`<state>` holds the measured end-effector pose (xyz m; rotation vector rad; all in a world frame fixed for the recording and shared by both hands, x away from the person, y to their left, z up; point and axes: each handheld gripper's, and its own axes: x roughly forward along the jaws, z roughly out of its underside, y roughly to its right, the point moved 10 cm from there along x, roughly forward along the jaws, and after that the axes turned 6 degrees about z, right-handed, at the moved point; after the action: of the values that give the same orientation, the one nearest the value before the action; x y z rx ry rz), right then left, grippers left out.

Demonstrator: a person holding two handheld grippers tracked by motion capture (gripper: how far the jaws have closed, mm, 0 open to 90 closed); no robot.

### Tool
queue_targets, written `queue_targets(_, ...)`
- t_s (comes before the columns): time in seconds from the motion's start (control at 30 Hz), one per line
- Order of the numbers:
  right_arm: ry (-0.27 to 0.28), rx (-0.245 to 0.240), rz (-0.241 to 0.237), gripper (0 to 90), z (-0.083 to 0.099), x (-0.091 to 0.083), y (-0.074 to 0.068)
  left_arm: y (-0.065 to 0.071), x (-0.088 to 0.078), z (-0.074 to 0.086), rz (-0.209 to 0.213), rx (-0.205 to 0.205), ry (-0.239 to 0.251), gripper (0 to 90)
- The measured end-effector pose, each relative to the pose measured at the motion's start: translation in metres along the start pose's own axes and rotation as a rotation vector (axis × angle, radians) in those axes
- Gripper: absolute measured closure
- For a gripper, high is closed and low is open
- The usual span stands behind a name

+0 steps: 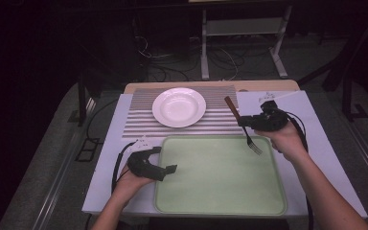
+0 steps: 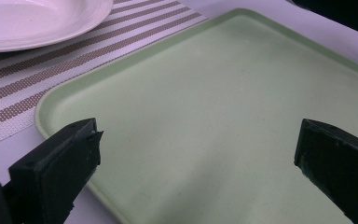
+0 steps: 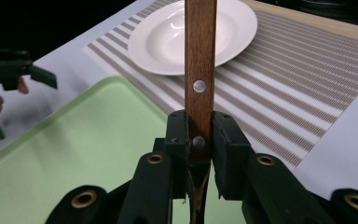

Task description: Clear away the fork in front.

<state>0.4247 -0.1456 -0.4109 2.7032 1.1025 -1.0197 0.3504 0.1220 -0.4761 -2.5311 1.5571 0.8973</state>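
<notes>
A fork with a brown wooden handle [image 1: 232, 107] hangs tines-down over the far right corner of the pale green tray [image 1: 220, 191]. My right gripper [image 1: 245, 120] is shut on its handle [image 3: 199, 70], which rises between the jaws in the right gripper view. A white plate [image 1: 179, 107] rests on a striped placemat [image 1: 139, 120] beyond the tray; it also appears as the plate [image 3: 168, 37] behind the handle. My left gripper [image 1: 166, 168] is held low at the tray's near left edge, open, nothing between its fingers [image 2: 60, 163]; below them lies the tray [image 2: 214, 116].
The tray and placemat lie on a white board [image 1: 316, 129] on a wooden table. Cables trail from both grippers. Beyond the table are a dark floor, loose wires and a white stand frame [image 1: 242, 28].
</notes>
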Motion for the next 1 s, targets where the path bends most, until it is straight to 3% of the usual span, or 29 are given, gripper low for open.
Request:
queue_targets(0.47, 0.006, -0.027, -0.028, 76.5, 0.048, -0.014, -0.026, 0.002, 0.001, -0.001, -0.003, 0.007, -0.001, 0.0)
queue_targets(0.63, -0.023, -0.028, -0.041, 76.5, 0.068, -0.011, -0.031, 0.001, 0.001, -0.001, -0.006, 0.009, -0.003, 0.0)
queue_targets(1.0, -0.011, -0.046, -0.047, 76.5, 0.066, -0.003, -0.04, 0.003, 0.008, -0.021, -0.002, 0.03, 0.009, 0.0)
